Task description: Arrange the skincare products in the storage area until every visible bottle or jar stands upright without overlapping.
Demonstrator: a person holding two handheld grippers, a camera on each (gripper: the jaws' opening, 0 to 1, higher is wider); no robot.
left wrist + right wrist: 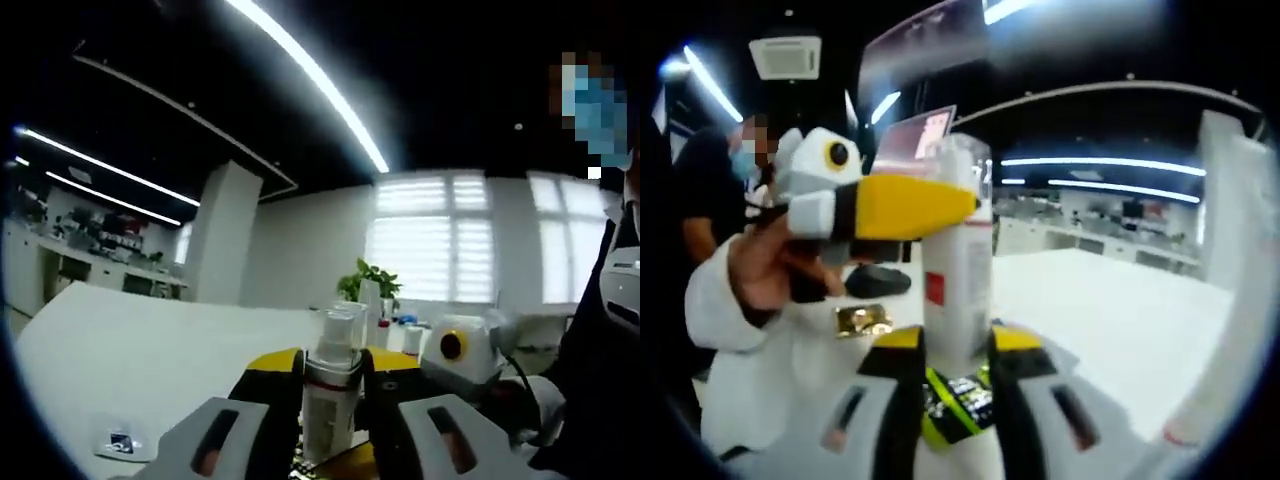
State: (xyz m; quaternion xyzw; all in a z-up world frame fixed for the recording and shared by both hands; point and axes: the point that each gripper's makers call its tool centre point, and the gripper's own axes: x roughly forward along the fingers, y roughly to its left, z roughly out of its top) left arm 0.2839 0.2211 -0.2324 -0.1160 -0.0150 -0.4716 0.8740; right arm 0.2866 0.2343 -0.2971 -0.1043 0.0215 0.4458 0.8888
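A clear-capped bottle [330,385] with a silver collar stands upright between my left gripper's [330,375] black-and-yellow jaw tips, which are shut on it. In the right gripper view a white bottle [960,270] with a red label and a frosted cap sits between my right gripper's [958,345] jaws, which are shut on its lower body. The left gripper [910,205], held by a hand in a white sleeve, comes in from the left and crosses that bottle's upper part. It looks like the same bottle. The right gripper's white body [460,348] shows to the right.
A white table [150,340] spreads out to the left, with a small label [120,440] lying on it. Several small bottles [395,332] and a green plant [370,280] stand at the far side. A person [600,350] is close on the right. A blurred white shape [1230,300] rises at the right edge.
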